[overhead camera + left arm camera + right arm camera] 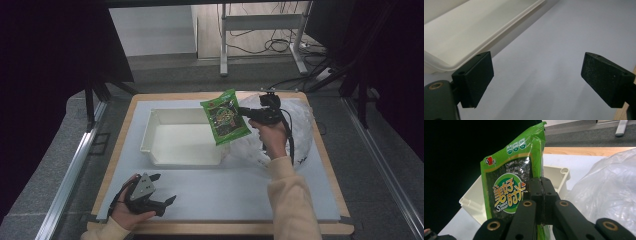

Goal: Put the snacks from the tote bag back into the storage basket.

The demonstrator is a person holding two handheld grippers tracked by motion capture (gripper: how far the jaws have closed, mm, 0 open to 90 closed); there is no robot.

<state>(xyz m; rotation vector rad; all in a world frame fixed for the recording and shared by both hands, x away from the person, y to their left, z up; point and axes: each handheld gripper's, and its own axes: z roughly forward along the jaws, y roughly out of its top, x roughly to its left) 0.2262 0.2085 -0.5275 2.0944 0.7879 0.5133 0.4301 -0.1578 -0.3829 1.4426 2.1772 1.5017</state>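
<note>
A green snack packet with a dark printed panel hangs in the air over the right end of the white tray. My right gripper is shut on the packet's edge; in the right gripper view the packet stands upright with the jaws pinched together on it at the right gripper. My left gripper rests low near the table's front left, open, nothing between its pads. In the left gripper view the tray's rim lies just ahead.
A crumpled clear plastic bag lies on the grey mat to the right of the tray. The mat covers a wooden table. Beyond the far edge stand a metal desk frame and floor cables.
</note>
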